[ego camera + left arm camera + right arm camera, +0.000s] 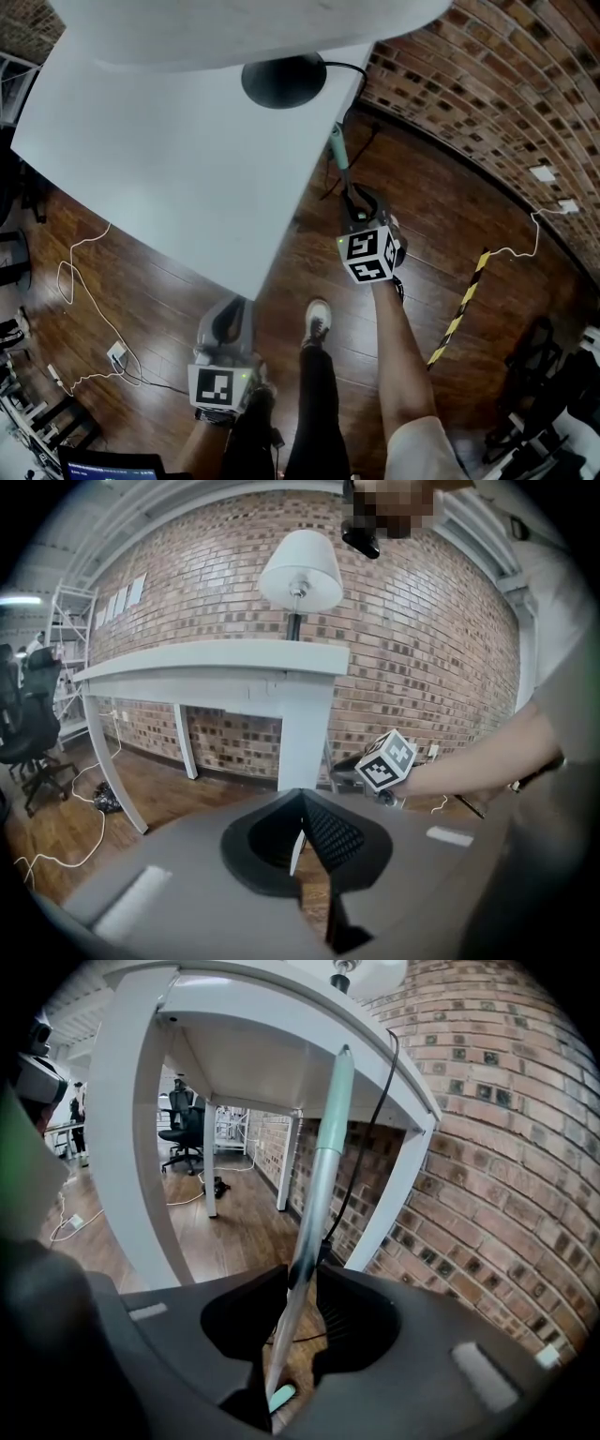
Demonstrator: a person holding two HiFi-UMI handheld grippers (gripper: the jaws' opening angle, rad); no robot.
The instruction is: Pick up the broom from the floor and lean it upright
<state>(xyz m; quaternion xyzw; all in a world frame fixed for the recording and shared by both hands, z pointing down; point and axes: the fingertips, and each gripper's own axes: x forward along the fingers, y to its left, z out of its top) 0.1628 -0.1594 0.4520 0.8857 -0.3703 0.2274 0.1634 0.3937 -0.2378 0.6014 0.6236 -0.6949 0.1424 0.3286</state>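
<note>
The broom's handle (323, 1162), silver with a pale green upper part, stands steeply and runs up between the jaws of my right gripper (303, 1274), which is shut on it. Its top reaches close to the edge of the white table (281, 1044); whether it touches I cannot tell. In the head view the handle (339, 155) rises beside the table's corner, above the right gripper (354, 199). The broom's head is hidden. My left gripper (228, 314) hangs lower by the table's front edge, its jaws (302, 797) shut on nothing, tips meeting.
A lamp's black base (284, 80) with its cable stands on the table (169, 159). The brick wall (487, 84) curves behind. A yellow-black strip (459, 309) and white cables (84, 281) lie on the wood floor. The person's shoe (317, 323) stands between the grippers.
</note>
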